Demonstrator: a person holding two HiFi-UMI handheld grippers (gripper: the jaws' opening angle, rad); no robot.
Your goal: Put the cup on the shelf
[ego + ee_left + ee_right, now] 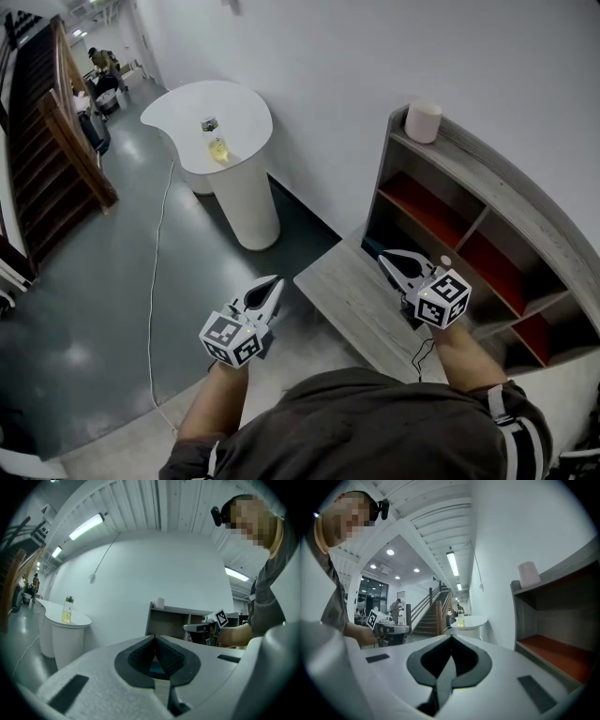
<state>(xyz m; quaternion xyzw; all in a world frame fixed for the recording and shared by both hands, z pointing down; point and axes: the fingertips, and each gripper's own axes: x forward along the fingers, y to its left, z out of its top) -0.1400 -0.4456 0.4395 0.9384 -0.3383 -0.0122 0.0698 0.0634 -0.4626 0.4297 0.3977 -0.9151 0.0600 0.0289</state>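
A pale pink cup [423, 122] stands upright on the top board of the grey wooden shelf [497, 173], at its left end. It also shows in the left gripper view as the cup [160, 603] and in the right gripper view as the cup [529, 575]. My right gripper [386, 255] hovers well below the cup, in front of the shelf's red compartments, shut and empty, its jaws meeting at the right gripper [451, 637]. My left gripper [275, 281] hangs over the floor to the left, shut with nothing in it, as the left gripper [154, 637] shows.
A low grey wooden bench [347, 295] runs under the right gripper, against the shelf. A white pedestal table [234, 112] with a bottle [216, 142] stands at the wall behind. A wooden staircase [47, 141] rises at the far left. A cable [155, 281] lies on the floor.
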